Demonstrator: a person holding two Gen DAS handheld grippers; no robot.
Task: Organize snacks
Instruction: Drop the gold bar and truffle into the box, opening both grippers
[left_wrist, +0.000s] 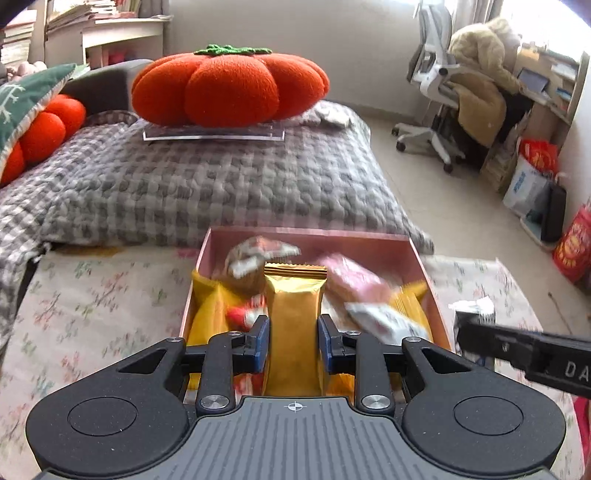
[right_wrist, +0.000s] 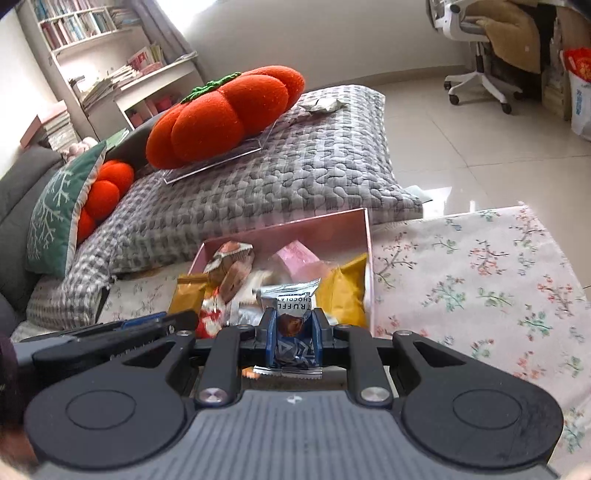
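A pink box (left_wrist: 310, 236) sits on the floral cloth and holds several snack packets: yellow, pink, white and red ones. My left gripper (left_wrist: 293, 326) is shut on a gold packet (left_wrist: 293, 295), which stands upright over the box. My right gripper (right_wrist: 293, 325) is shut on a silver and blue chocolate truffle packet (right_wrist: 291, 301) near the box's front edge (right_wrist: 369, 258). In the left wrist view the right gripper (left_wrist: 476, 321) shows at the right of the box. In the right wrist view the left gripper (right_wrist: 147, 325) lies at the lower left.
A grey quilted blanket (left_wrist: 207, 192) lies behind the box, with an orange pumpkin cushion (left_wrist: 229, 85) on a clear tray. A floral cloth (right_wrist: 480, 266) covers the surface to the right. An office chair (left_wrist: 443, 92) and bags stand on the tiled floor.
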